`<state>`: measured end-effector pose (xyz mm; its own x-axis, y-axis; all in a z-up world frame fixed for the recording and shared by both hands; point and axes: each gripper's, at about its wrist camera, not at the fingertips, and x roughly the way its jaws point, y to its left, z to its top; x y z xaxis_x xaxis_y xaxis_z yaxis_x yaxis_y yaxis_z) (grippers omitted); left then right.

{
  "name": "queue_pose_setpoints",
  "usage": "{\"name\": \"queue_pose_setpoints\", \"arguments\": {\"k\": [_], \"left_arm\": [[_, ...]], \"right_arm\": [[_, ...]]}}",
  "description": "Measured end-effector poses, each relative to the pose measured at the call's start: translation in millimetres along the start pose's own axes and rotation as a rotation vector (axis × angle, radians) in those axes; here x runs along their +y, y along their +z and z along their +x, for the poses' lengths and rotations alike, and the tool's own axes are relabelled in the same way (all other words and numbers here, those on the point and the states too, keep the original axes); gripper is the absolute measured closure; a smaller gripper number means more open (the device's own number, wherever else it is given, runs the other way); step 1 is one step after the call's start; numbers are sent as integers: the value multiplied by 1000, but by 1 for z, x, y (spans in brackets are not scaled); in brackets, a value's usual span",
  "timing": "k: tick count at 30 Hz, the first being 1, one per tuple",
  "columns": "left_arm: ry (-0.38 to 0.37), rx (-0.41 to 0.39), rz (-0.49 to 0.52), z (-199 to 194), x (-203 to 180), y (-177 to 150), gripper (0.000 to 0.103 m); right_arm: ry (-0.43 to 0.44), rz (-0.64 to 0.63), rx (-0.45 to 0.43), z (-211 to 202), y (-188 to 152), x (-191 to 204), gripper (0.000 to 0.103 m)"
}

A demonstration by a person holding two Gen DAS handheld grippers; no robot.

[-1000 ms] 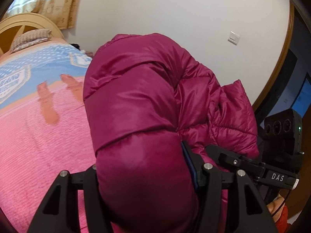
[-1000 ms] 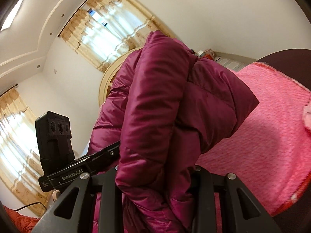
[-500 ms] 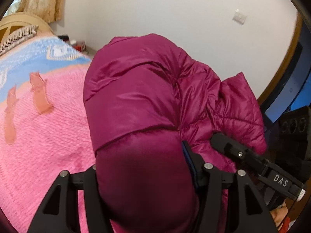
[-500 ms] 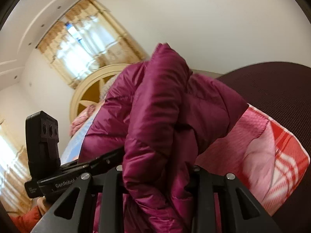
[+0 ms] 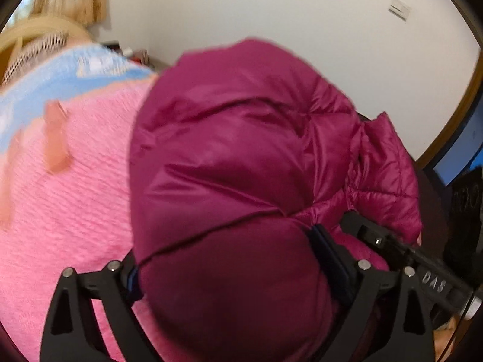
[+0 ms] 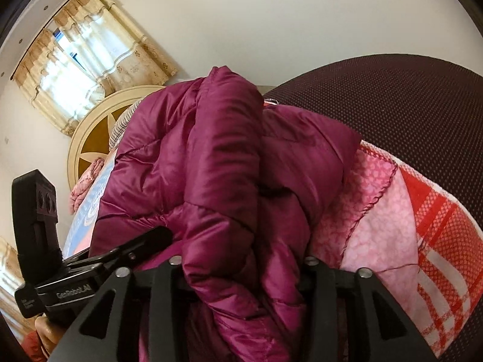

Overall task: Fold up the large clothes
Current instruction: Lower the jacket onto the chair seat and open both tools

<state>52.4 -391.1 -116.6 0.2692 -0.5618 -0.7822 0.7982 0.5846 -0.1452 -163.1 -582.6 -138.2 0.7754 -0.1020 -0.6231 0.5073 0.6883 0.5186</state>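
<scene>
Both tongs tilt down toward the bed w/ the magenta puffer jacket (image 5: pixel 241 157) bunched between them, bulging up over the pink bedspread (image 5: pixel 75 205).

Left tongs (image 5: pixel 238 274): jaws very wide & opening right now. A fat quilted fold of jacket fills the whole gap; its sides look to touch both fingers (image 5: pixel 335 259), but whether they press or just rest against it I can't tell.

Right tongs (image 6: pixel 241 271): jaws about half apart, also opening. A thick roll of jacket (image 6: pixel 223 181) runs down between the fingers; grip or mere contact — can't tell either.

Left view only: blurred blue-patterned part of the bedspread toward the headboard, a wall switch (image 5: pixel 399 10) on the white wall, a dark screen at right edge, plus the right tongs (image 5: pixel 392 247) poking in from the right under the jacket's edge.

Right view only: curtains (image 6: pixel 90 51) at a bright window, round cream headboard (image 6: pixel 90 138) sharp, a red-checked cloth (image 6: pixel 431 241) and dark dotted fabric (image 6: pixel 392 114) beside the jacket, and the left tongs (image 6: pixel 132 247) at lower left w/ a bit of the person's hand (image 6: pixel 45 331) below it.
</scene>
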Motion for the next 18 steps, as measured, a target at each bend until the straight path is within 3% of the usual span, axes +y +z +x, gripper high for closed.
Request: {"name": "queue_pose_setpoints", "arguments": {"k": [3, 8, 15, 18], "left_arm": [[43, -64, 71, -33, -13, -9, 7], [157, -252, 185, -103, -25, -36, 6], [142, -343, 159, -168, -42, -60, 0], [153, -372, 159, -167, -45, -57, 0]], "right_arm": [[-39, 27, -17, -18, 1, 14, 50], [-102, 9, -168, -90, -11, 31, 42], [-204, -98, -322, -180, -50, 73, 38], [-234, -155, -374, -206, -64, 97, 37]]}}
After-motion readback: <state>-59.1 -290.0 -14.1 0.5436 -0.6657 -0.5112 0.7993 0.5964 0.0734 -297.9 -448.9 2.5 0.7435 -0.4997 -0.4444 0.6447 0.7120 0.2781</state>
